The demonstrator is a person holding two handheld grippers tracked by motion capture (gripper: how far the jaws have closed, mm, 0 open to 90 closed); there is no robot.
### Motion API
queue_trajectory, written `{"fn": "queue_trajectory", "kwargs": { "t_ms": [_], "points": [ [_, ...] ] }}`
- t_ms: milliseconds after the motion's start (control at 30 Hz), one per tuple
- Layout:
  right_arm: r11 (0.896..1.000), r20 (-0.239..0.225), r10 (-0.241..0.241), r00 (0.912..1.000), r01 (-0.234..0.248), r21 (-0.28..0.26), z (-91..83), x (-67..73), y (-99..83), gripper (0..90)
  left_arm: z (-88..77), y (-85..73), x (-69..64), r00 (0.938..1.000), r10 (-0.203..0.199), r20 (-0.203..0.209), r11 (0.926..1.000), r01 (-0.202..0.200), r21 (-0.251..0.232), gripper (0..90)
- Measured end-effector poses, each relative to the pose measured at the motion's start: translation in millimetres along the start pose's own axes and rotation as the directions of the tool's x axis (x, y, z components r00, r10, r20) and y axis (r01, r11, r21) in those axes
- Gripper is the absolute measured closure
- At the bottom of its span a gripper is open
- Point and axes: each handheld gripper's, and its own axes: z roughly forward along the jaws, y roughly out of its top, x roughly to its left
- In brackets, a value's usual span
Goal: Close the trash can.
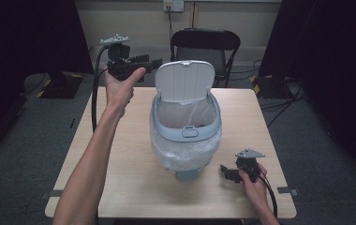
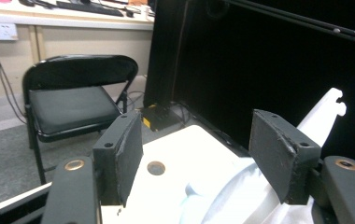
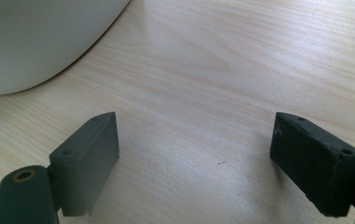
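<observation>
A: Bin [image 1: 185,136], lined with a clear bag, stands mid-surface [image 1: 134,178]; its white lid [image 1: 184,80] is tipped up at the far side. Left gripper [image 1: 153,62] hovers raised just left of the lid, jaws wide, nothing between them.

B: In the left gripper view the lid's edge [image 2: 323,116] lies beyond the right-hand jaw, not between the pads. Judgement: the step in hand is taking the lid, so the jaws should straddle its rim squarely before closing.

A: Right gripper [image 1: 224,171] rests on the surface at near right, jaws wide, gripping nothing, beside the bin's base [image 3: 35,42].

B: Obstacles: the bag's loose rim could snag. A black chair [image 1: 205,47] stands beyond the far edge, well apart.
</observation>
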Motion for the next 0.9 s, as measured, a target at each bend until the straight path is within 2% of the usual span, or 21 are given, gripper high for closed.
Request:
{"fn": "queue_trajectory", "kwargs": {
  "t_ms": [33, 67, 133, 167, 333, 533, 567, 667, 700, 733, 767, 800, 833, 900],
  "points": [
    [1.0, 0.0, 0.0, 1.0, 0.0, 0.0, 0.0, 0.0, 0.0, 14.8, -1.4, -1.2, -1.6, 1.0, 0.007, 0.005, 1.0, -0.007, 0.002, 34.7],
    [1.0, 0.0, 0.0, 1.0, 0.0, 0.0, 0.0, 0.0, 0.0, 14.8, -3.5, -4.8, -4.4, 0.9992, 0.018, 0.037, 0.9998, -0.018, 0.001, 34.2],
    [1.0, 0.0, 0.0, 1.0, 0.0, 0.0, 0.0, 0.0, 0.0, 14.8, -4.1, -8.6, -8.1, 0.9982, 0.028, 0.054, 0.9995, -0.029, 0.016, 33.5],
    [1.0, 0.0, 0.0, 1.0, 0.0, 0.0, 0.0, 0.0, 0.0, 14.8, -4.1, -8.6, -8.1, 0.9982, 0.028, 0.054, 0.9995, -0.029, 0.016, 33.4],
    [1.0, 0.0, 0.0, 1.0, 0.0, 0.0, 0.0, 0.0, 0.0, 14.8, -8.6, -15.6, -17.4, 0.9947, 0.082, 0.062, 0.9949, -0.086, 0.053, 32.3],
    [1.0, 0.0, 0.0, 1.0, 0.0, 0.0, 0.0, 0.0, 0.0, 14.8, -13.1, -20.1, -26.3, 0.9926, 0.092, 0.079, 0.9937, -0.097, 0.056, 30.2],
    [1.0, 0.0, 0.0, 1.0, 0.0, 0.0, 0.0, 0.0, 0.0, 14.8, -13.2, -21.3, -28.5, 0.9926, 0.093, 0.078, 0.9934, -0.098, 0.059, 25.3],
    [1.0, 0.0, 0.0, 1.0, 0.0, 0.0, 0.0, 0.0, 0.0, 14.8, -12.2, -24.1, -36.1, 0.9907, 0.094, 0.099, 0.9914, -0.102, 0.081, 23.8],
    [1.0, 0.0, 0.0, 1.0, 0.0, 0.0, 0.0, 0.0, 0.0, 14.7, -11.2, -25.1, -40.3, 0.9902, 0.099, 0.098, 0.9898, -0.108, 0.092, 22.9],
    [1.0, 0.0, 0.0, 1.0, 0.0, 0.0, 0.0, 0.0, 0.0, 14.8, -10.0, -26.6, -46.7, 0.9873, 0.122, 0.102, 0.9861, -0.132, 0.1, 22.5],
    [1.0, 0.0, 0.0, 1.0, 0.0, 0.0, 0.0, 0.0, 0.0, 14.8, -10.0, -26.6, -46.7, 0.9873, 0.122, 0.102, 0.9861, -0.132, 0.1, 22.5],
    [1.0, 0.0, 0.0, 1.0, 0.0, 0.0, 0.0, 0.0, 0.0, 14.8, -8.7, -28.6, -54.2, 0.9837, 0.147, 0.104, 0.9804, -0.159, 0.116, 22.6],
    [1.0, 0.0, 0.0, 1.0, 0.0, 0.0, 0.0, 0.0, 0.0, 14.8, -8.7, -28.6, -54.2, 0.9837, 0.147, 0.104, 0.9804, -0.159, 0.116, 22.6],
    [1.0, 0.0, 0.0, 1.0, 0.0, 0.0, 0.0, 0.0, 0.0, 14.8, -3.8, -32.5, -63.8, 0.9789, 0.161, 0.126, 0.9738, -0.178, 0.141, 22.5]
  ]
}}
